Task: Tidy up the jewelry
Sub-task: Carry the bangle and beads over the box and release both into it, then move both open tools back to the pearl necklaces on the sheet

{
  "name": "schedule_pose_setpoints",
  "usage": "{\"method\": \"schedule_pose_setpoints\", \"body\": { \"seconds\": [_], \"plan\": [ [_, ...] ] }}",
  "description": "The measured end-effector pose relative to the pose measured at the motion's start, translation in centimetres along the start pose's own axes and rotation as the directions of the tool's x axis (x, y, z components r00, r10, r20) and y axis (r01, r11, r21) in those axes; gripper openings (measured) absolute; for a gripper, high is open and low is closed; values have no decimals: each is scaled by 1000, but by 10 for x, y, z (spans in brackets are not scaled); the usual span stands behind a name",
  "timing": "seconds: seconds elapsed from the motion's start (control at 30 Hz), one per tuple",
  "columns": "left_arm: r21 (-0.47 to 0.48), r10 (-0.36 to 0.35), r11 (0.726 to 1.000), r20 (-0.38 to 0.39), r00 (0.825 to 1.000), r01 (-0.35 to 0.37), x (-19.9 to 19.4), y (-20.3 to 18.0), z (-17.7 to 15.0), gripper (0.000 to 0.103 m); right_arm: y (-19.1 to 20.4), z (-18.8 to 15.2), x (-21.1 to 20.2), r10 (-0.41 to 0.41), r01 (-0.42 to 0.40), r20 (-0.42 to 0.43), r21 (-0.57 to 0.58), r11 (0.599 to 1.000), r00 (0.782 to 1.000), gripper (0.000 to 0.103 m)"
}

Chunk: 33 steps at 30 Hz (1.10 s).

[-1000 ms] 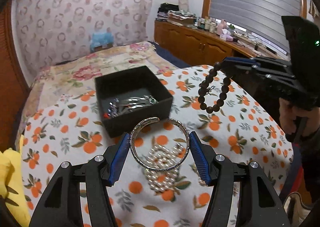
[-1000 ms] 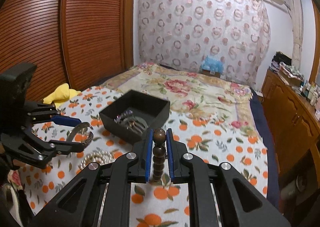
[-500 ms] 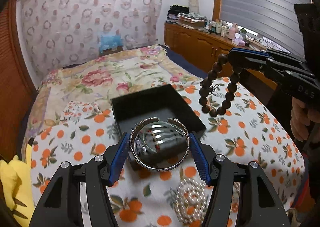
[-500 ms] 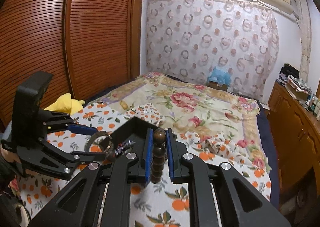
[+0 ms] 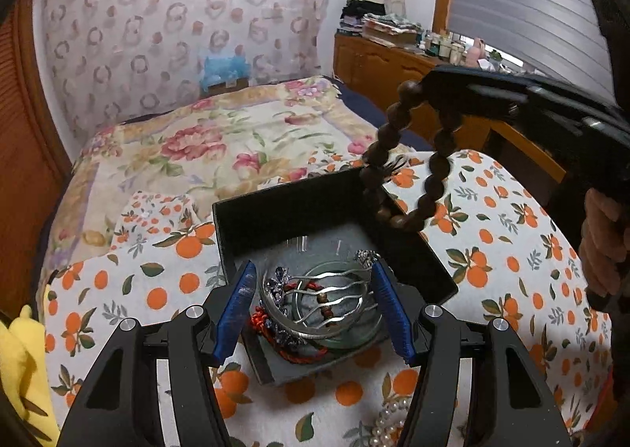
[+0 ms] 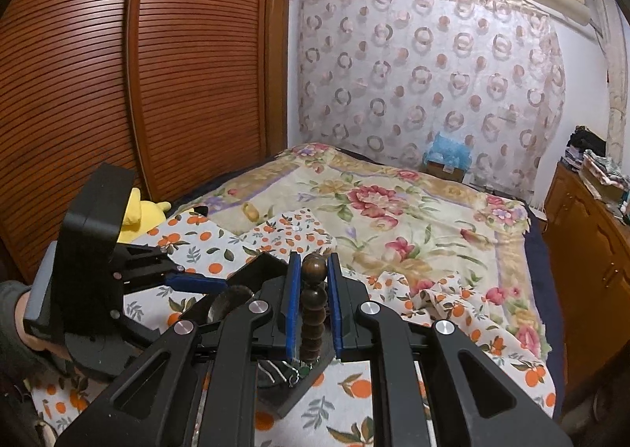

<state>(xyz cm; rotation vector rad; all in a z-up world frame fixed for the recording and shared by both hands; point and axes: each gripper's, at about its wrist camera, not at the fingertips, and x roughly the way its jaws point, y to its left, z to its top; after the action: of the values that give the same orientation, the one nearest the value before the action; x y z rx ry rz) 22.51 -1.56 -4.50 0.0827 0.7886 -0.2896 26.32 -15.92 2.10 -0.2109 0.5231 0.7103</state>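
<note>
A black open jewelry box [image 5: 275, 211] sits on the orange-print cloth and holds several silver and red pieces. My left gripper [image 5: 313, 309] hovers just over the box, its blue pads wide apart around a silver bangle [image 5: 315, 305] that lies among the pieces inside; whether the pads still touch it is unclear. My right gripper [image 6: 314, 305] is shut on a dark wooden bead bracelet [image 6: 314, 309]. In the left wrist view that bracelet [image 5: 405, 171] hangs over the box's far right corner. The box [image 6: 299, 388] shows partly under my right gripper.
A pearl bracelet [image 5: 388, 423] lies on the cloth [image 5: 492, 250] near the front edge, below the box. A yellow plush [image 6: 139, 215] lies at the left by the wooden wardrobe. The floral bedspread stretches behind; a wooden cabinet stands at the right.
My left gripper moved forward and down with the bangle, from above the pearl bracelet to over the box interior. My right gripper carried the bead bracelet toward the box's far corner.
</note>
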Motion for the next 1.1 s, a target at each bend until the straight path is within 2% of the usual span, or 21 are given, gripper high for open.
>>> {"method": "schedule_pose_setpoints", "body": {
  "seconds": [0.37,0.57,0.77,0.87,1.1],
  "plan": [
    [-43,29,999,51,998,-27,-27,10,-12,58,3,-7,40,-7,7,-53,0,1000,999,15],
    [-68,32,997,36,999,-30,-36,17,-33,58,9,-18,50,0,-1,-91,-5,1000,996,15],
    [-95,27,995,21,999,-24,-43,20,-54,58,14,-22,45,20,-19,-101,9,1000,995,17],
    [-99,22,995,11,1000,-21,-45,17,-64,58,15,-23,38,20,-19,-89,13,1000,996,31],
    [-117,0,993,-8,1000,0,-50,11,-89,58,19,-35,7,6,-5,-75,12,1000,997,31]
  ]
}}
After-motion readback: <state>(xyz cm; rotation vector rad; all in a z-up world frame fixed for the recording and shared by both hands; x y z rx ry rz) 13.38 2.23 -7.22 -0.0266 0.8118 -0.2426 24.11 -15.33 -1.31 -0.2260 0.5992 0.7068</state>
